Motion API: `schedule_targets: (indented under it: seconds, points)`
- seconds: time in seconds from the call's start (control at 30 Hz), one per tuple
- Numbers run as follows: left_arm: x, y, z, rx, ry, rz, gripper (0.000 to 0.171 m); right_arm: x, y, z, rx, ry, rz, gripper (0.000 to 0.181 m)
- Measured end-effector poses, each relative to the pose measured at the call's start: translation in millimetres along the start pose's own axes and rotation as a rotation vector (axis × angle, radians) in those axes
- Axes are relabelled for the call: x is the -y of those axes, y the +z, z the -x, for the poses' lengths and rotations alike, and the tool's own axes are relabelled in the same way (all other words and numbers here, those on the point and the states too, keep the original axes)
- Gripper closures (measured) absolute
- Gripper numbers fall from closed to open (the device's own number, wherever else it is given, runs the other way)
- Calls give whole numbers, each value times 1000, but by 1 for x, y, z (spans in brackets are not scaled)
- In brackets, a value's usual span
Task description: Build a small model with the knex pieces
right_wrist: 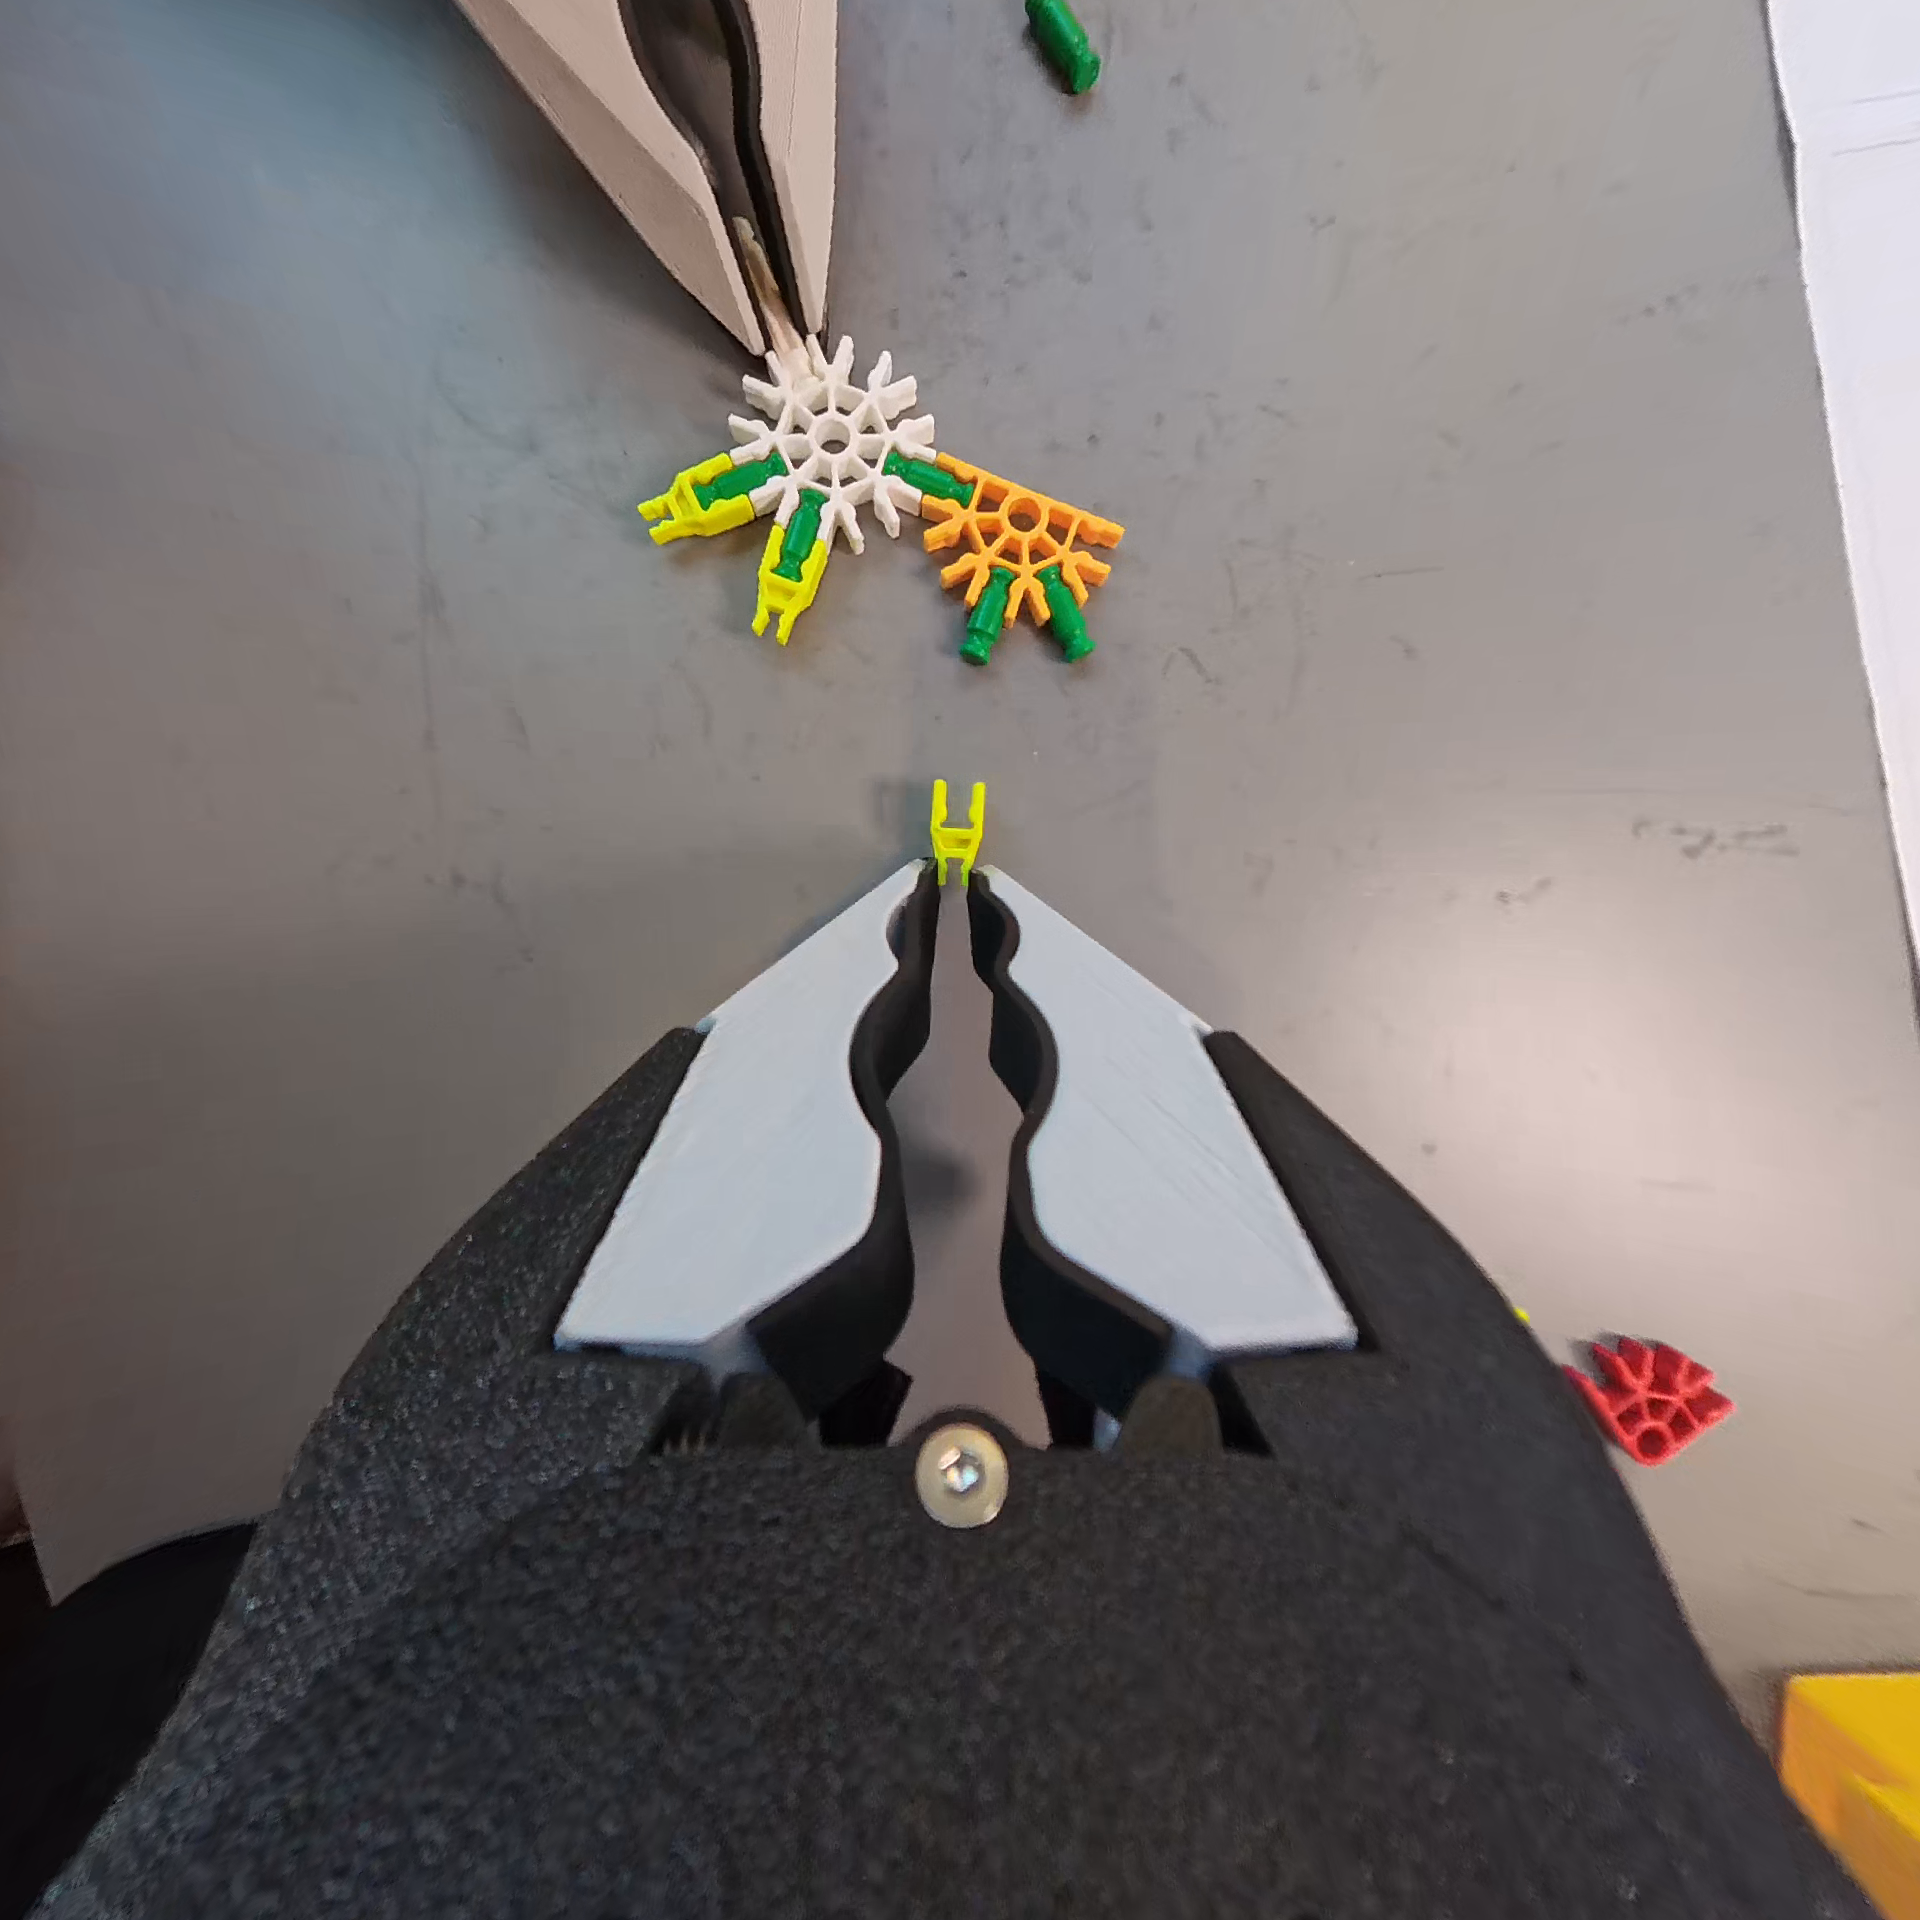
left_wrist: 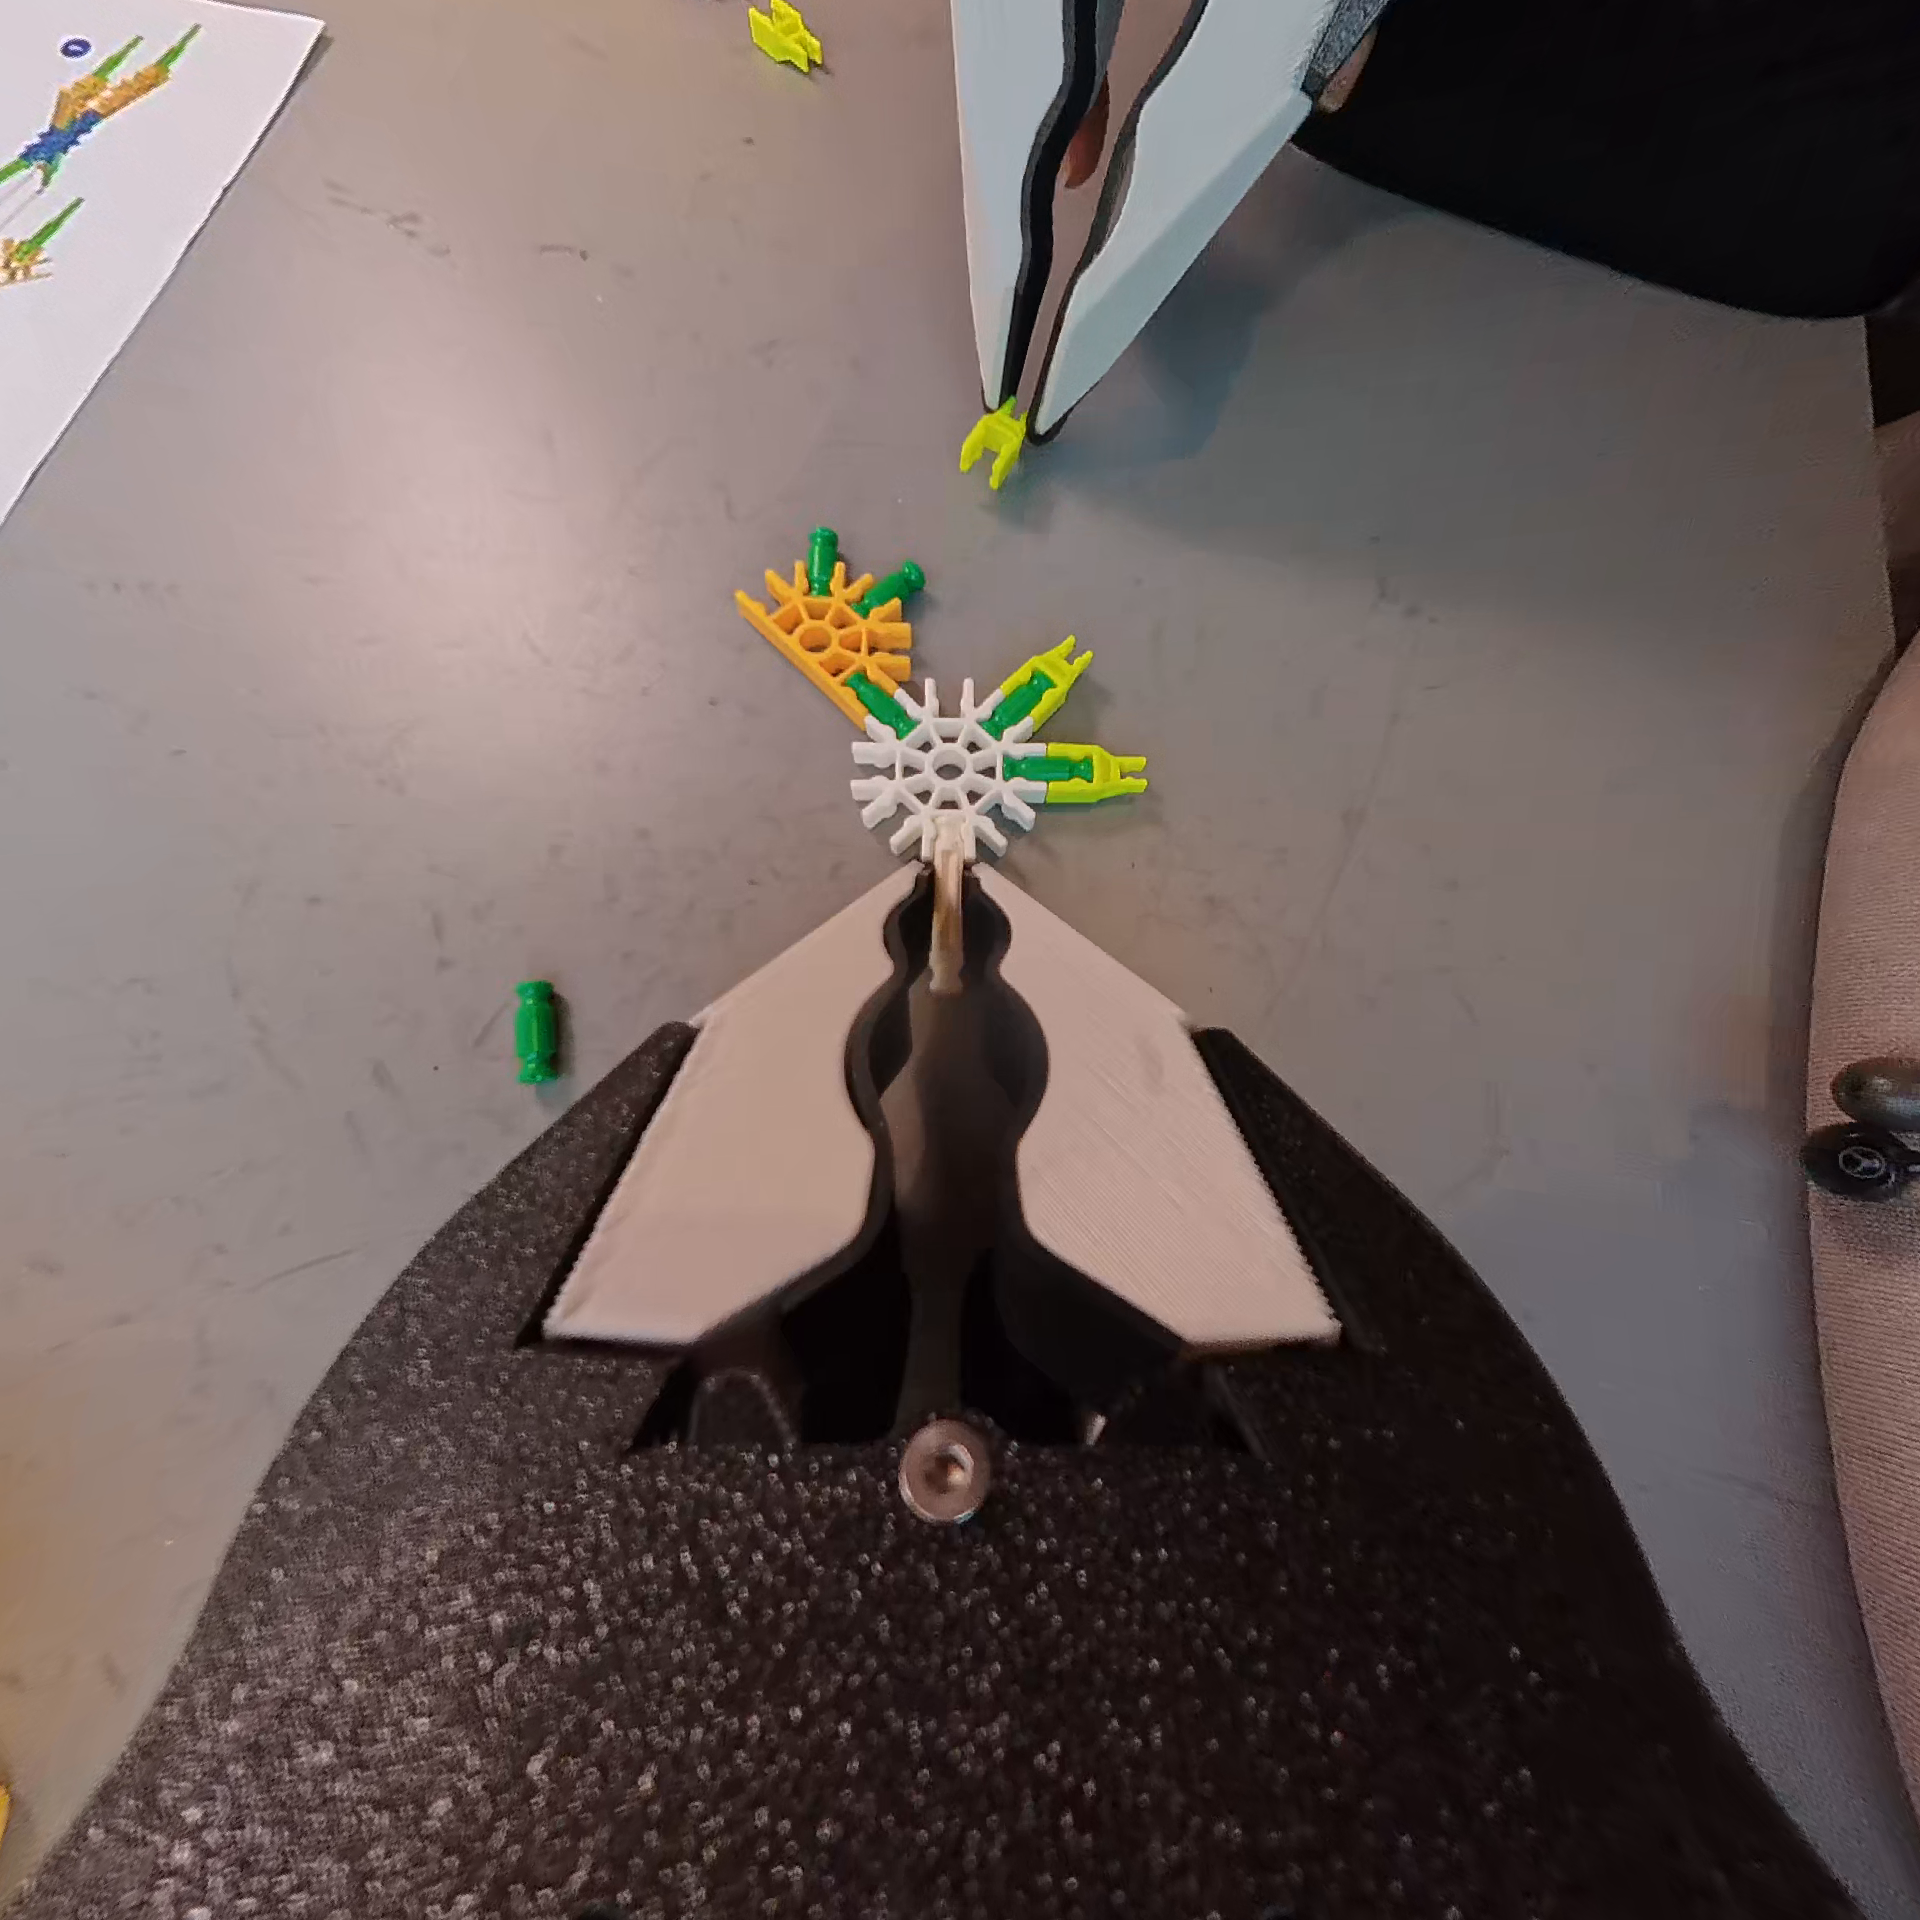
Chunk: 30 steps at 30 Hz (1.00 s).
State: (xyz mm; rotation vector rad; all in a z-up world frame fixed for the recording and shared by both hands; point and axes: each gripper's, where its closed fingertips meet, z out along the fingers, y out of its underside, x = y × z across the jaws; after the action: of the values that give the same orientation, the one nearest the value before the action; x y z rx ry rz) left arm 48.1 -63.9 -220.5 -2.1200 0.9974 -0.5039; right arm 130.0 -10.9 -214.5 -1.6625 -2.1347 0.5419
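Two grippers working over a half-built toy assembly on the grey worktop point(left_wrist: 416, 623)

The left gripper point(left_wrist: 948, 868) is pinching a pale rod plugged into the white snowflake connector point(left_wrist: 945, 771) — green rods, two yellow-green clips and an orange connector point(left_wrist: 831, 636) are already joined on; the right gripper point(right_wrist: 954, 871) is clenching a loose yellow-green clip point(right_wrist: 957, 831), near the assembly but apart from it, with a spare green rod point(left_wrist: 537, 1033) lying unused
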Motion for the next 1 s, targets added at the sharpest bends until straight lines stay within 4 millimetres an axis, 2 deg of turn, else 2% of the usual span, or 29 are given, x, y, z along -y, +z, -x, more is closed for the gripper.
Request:
schedule_targets:
  seconds: [0.17,0.4,0.53,0.63,1.0]
  points:
    - [1,-1,0,6,18,-5,167,10,5,4,17,53,2,177]
    - [15,-9,-3,-6,15,-74,167,22,19,7,43,60,35,176]
    - [12,-7,-5,-13,19,-60,166,26,15,1,9,61,15,169]
    - [11,-5,-5,-10,20,-47,166,34,9,3,22,90,-28,173]
    - [14,-8,-10,1,22,-47,166,37,16,1,21,95,-5,177]
